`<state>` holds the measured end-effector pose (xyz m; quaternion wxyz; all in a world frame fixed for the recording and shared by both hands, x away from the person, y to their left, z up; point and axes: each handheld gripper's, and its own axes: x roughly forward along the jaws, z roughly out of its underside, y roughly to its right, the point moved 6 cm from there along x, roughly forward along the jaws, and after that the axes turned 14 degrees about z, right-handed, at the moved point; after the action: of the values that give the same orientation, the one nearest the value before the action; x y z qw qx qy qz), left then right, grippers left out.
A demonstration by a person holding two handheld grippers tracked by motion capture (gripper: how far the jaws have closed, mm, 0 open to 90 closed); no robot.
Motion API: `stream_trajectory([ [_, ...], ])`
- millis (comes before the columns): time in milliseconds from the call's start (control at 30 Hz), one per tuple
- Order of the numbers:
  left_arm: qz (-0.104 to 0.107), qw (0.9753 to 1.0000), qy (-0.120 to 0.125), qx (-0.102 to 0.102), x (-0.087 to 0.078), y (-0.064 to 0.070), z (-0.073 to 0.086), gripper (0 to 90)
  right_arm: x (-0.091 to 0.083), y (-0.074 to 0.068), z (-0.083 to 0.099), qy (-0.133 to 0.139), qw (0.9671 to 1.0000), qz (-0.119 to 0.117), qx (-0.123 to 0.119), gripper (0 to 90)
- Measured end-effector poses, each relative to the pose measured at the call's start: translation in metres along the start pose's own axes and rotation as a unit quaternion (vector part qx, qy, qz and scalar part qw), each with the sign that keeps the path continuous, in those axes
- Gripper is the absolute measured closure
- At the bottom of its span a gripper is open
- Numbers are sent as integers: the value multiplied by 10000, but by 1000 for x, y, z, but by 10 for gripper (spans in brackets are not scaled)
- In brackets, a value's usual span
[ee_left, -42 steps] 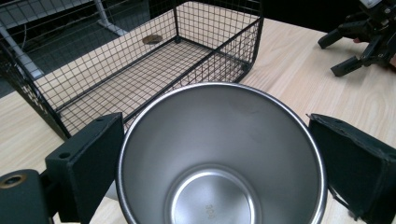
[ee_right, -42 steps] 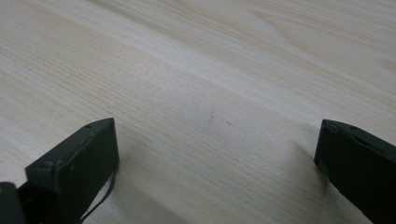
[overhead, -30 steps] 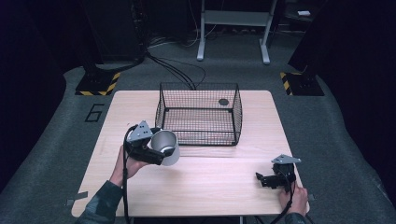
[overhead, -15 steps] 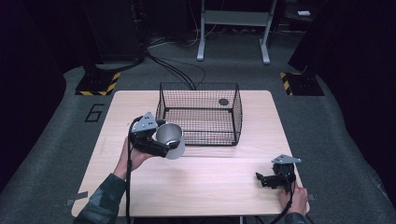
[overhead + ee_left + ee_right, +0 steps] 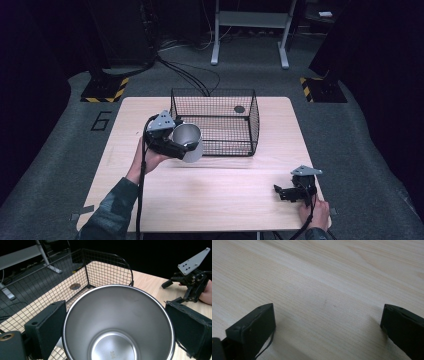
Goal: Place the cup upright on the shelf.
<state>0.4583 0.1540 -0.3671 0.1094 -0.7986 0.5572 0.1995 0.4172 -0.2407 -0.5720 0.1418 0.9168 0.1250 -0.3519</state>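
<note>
Shiny stainless-steel cup (image 5: 188, 141) pinched across its outer wall by left gripper (image 5: 176, 145), lifted beside black wire basket (image 5: 215, 121). Likely light, rigid, slick; hold below rim. Right gripper (image 5: 286, 192) spread, empty, resting on light wooden table (image 5: 220, 195).

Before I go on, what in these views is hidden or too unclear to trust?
- Steel cup: its outer wall and base, cut off by the bottom edge in the left gripper view.
- Dark round thing on the wire basket floor: too small to identify in the high view, blurred behind mesh in the left gripper view.
- Stamped mark inside the cup bottom: too small to read.
- Right tool: its open jaws are too small to judge in the high view.
</note>
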Motion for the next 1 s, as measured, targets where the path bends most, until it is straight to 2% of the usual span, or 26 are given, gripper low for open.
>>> stream_trajectory([
  [200, -44, 10000, 42, 64, 2, -8, -12, 67, 0, 0, 0, -1, 10000, -1, 3, 0],
  [300, -4, 10000, 45, 26, 4, -11, -16, 67, 0, 0, 0, 0, 10000, -1, 4, 0],
  [433, -56, 9999, 38, 99, 8, -15, -24, 67, 0, 0, 0, 0, 10000, -1, 4, 0],
  [567, -95, 9998, 140, 83, 11, -24, -34, 67, 0, 0, 0, 0, 10000, -1, 2, 0],
  [667, -78, 9999, 123, 66, 13, -28, -37, 67, 0, 0, 0, -1, 10000, -1, 3, 0],
  [1000, -203, 9997, 119, 67, 25, -48, -50, 67, 0, 0, 0, -1, 10000, -1, 3, 0],
])
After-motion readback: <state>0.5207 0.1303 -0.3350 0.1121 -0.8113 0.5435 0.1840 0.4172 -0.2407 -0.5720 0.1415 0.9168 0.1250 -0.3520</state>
